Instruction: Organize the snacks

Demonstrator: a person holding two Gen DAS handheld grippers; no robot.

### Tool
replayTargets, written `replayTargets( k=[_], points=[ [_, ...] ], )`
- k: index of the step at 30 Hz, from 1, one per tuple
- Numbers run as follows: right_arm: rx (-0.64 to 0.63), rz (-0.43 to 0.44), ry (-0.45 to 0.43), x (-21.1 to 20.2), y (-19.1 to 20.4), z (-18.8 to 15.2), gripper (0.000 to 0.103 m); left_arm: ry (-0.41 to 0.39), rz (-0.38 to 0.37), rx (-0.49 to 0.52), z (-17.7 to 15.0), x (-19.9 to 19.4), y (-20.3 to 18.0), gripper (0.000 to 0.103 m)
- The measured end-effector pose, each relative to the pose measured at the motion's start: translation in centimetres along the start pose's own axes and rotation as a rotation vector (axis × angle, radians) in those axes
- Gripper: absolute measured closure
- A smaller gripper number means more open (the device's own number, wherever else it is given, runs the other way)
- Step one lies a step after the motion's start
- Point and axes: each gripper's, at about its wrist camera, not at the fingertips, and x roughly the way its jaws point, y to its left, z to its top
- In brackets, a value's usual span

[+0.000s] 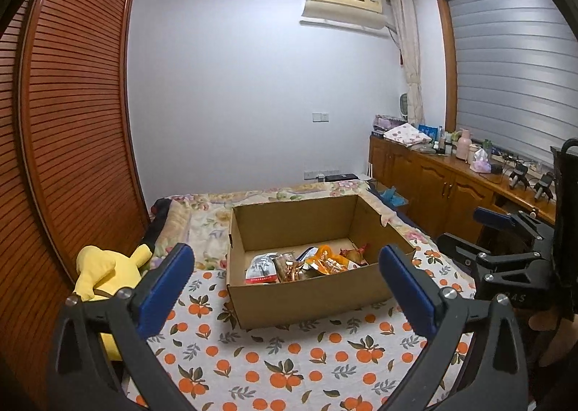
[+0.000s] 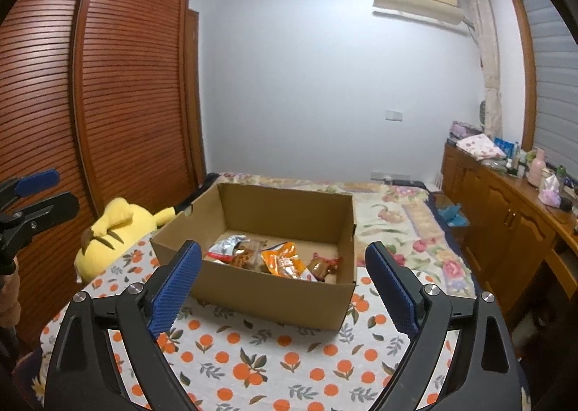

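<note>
An open cardboard box (image 1: 307,295) stands on an orange-print cloth (image 1: 274,367) on the bed; it also shows in the right wrist view (image 2: 274,299). Several snack packets lie inside: a white one (image 1: 261,268), a brown one (image 1: 287,268), an orange one (image 1: 327,261) and a dark red one (image 1: 356,252). In the right wrist view the orange packet (image 2: 283,259) lies mid-box. My left gripper (image 1: 285,266) is open and empty, held in front of the box. My right gripper (image 2: 283,263) is open and empty, also in front of the box.
A yellow plush toy (image 1: 104,270) lies left of the box by the slatted wardrobe (image 1: 72,122). A wooden cabinet (image 1: 451,187) with bottles and clutter runs along the right wall. The right gripper's body (image 1: 505,252) shows at the left view's right edge.
</note>
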Motion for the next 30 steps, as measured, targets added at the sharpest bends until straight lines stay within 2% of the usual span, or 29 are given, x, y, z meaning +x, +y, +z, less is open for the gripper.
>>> replayTargets(
  k=[14, 30],
  points=[
    [0.025, -0.081, -0.043, -4.4, 0.4, -1.6, 0.009, 0.023, 0.009, -0.008, -3.2, -2.3, -1.4, 0.0],
    [0.035, -0.098, -0.045, -6.8, 0.6, -4.1, 0.009, 0.034, 0.033, -0.017, -5.1, -4.2, -1.5, 0.0]
  ],
)
